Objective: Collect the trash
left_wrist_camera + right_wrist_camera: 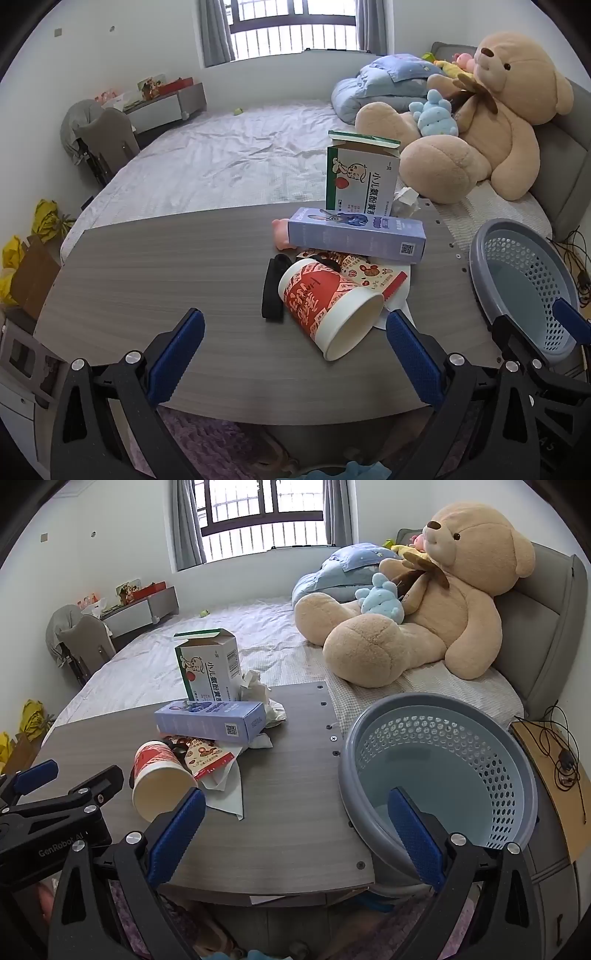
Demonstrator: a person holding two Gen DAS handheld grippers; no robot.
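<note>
A: What is the left wrist view showing that the right one is not?

B: It is showing a black strap point(272, 291) lying on the table point(147, 266) just left of the cup point(328, 306), and a pink toy point(280, 230) peeking out at the far left end of the blue box point(356, 234). In the right view these are mostly hidden.

A: And the right wrist view?

B: It is showing the whole basket point(439, 771) standing beside the right edge of the table, with a cable point(565, 753) lying on a brown stand to the right of it. It is also showing more of the crumpled tissue point(258, 694) behind the blue box, and the left gripper point(66, 779) coming in from the left side.

A: How are the fingers standing?

B: The left gripper point(295, 354) is holding its fingers wide apart, gripping nothing. The right gripper point(295, 830) is also wide apart and empty.

A: Where is the trash lying?

B: The cup is lying on its side, mouth facing near and right, just beyond the left gripper's right finger and not touching it. The wrapper point(373, 275) is lying under the blue box, and the green box point(360, 173) is standing upright at the far side. For the right gripper, the cup is sitting just past its left finger, and the basket is sitting behind its right finger.
</note>
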